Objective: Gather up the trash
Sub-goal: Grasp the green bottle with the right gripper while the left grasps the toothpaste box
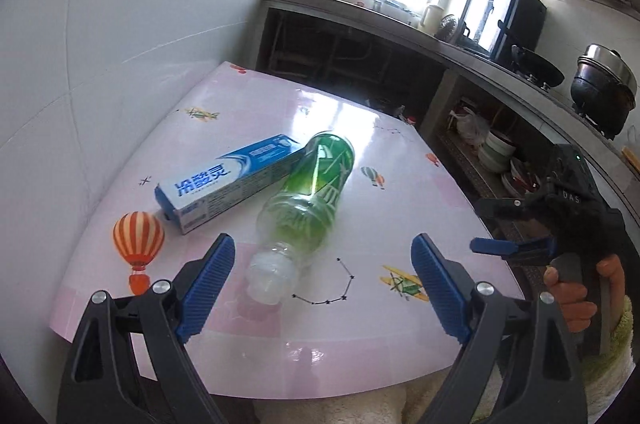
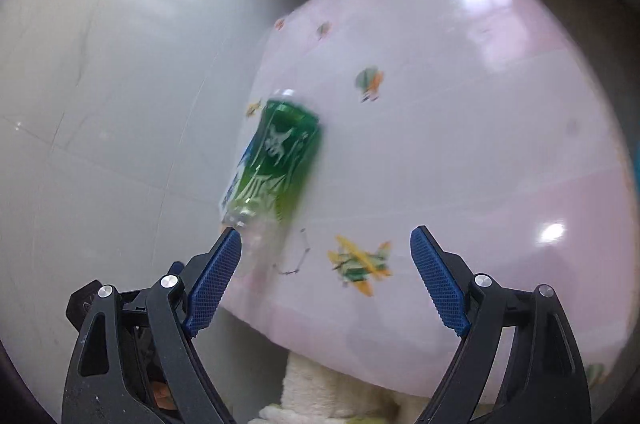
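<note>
A green plastic bottle (image 1: 307, 200) lies on its side on the desk (image 1: 400, 192), which is covered in a glossy pink cloth printed with balloons and little aeroplanes. Its white cap (image 1: 269, 278) points toward the near edge, and its far end rests against a blue-and-white toothpaste box (image 1: 228, 182) that lies flat just beside it on the wall side — the two are touching near the bottle's base.

The left tool (image 1: 323, 264) hangs over the near edge of the desk with its blue pads spread wide and nothing between them; the bottle's cap sits roughly in the gap ahead of it, clear of both pads. Off to the side, the right tool (image 1: 496, 248) shows in the left wrist view, gripped by a hand (image 1: 576, 294) in a fuzzy sleeve.

From the right wrist view the right tool (image 2: 326, 260) is likewise wide open and empty. The picture there is blurred, but the bottle (image 2: 276, 164) can be made out lying close to the white tiled wall (image 2: 100, 104), its neck end near the left pad (image 2: 214, 284).

Behind the desk runs a kitchen counter (image 1: 400, 20) with pots on it.
</note>
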Demonstrator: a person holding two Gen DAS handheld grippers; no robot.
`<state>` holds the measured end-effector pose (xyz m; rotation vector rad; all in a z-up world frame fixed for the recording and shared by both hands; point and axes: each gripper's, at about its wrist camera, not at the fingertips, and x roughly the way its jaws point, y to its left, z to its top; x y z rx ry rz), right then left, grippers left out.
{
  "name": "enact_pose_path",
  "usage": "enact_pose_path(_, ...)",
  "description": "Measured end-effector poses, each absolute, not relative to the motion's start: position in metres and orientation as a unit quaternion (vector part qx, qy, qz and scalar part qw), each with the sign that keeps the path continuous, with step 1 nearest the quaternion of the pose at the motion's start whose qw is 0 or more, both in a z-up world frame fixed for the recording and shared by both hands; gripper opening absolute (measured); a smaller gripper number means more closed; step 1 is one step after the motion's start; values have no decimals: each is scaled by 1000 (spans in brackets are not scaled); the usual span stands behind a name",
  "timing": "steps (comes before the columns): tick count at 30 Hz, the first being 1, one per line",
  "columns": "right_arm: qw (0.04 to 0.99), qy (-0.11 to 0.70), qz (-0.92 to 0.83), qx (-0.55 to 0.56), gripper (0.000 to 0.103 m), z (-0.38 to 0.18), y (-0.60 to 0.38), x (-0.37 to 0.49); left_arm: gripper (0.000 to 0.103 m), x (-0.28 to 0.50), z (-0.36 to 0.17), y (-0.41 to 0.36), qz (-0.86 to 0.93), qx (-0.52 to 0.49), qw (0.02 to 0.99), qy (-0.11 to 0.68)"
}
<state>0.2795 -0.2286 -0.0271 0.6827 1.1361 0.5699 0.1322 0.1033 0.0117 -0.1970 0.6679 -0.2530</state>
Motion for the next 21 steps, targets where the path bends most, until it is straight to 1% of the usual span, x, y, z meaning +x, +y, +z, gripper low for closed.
enact_pose_path(3, 734, 542, 282, 295, 85, -34, -175, 293, 88, 126, 7, 119, -111, -110, 932, 326)
enact_pose_path(5, 731, 553, 272, 293, 88, -39, -151, 302, 88, 122, 7, 126, -101, -115, 933, 325)
enact_pose_path(6, 730, 557, 262, 296, 90, -42, -142, 309, 88, 120, 7, 128, -97, -116, 934, 323)
enact_pose_path(12, 704, 601, 235, 298, 92, -68, -100, 333, 88, 123, 6, 143, -82, -119, 938, 316)
enact_pose_path(14, 705, 598, 236, 300, 93, -70, -92, 334, 88, 135, 3, 147, -77, -115, 939, 314)
enact_pose_path(15, 713, 595, 235, 286, 91, -69, -88, 334, 88, 143, 1, 149, -70, -114, 939, 317)
enact_pose_path(16, 717, 593, 237, 279, 82, -70, -85, 335, 88, 151, -1, 152, -67, -114, 939, 319)
enact_pose_path(17, 713, 590, 250, 283, 79, -71, -87, 331, 88, 161, -3, 153, -63, -114, 938, 322)
enact_pose_path(18, 707, 589, 261, 293, 72, -74, -86, 330, 88, 169, -4, 154, -59, -112, 937, 324)
enact_pose_path(19, 704, 590, 264, 294, 70, -75, -86, 329, 88, 179, -5, 154, -59, -110, 938, 324)
enact_pose_path(21, 708, 589, 263, 287, 70, -75, -94, 325, 88, 198, -8, 153, -53, -102, 939, 323)
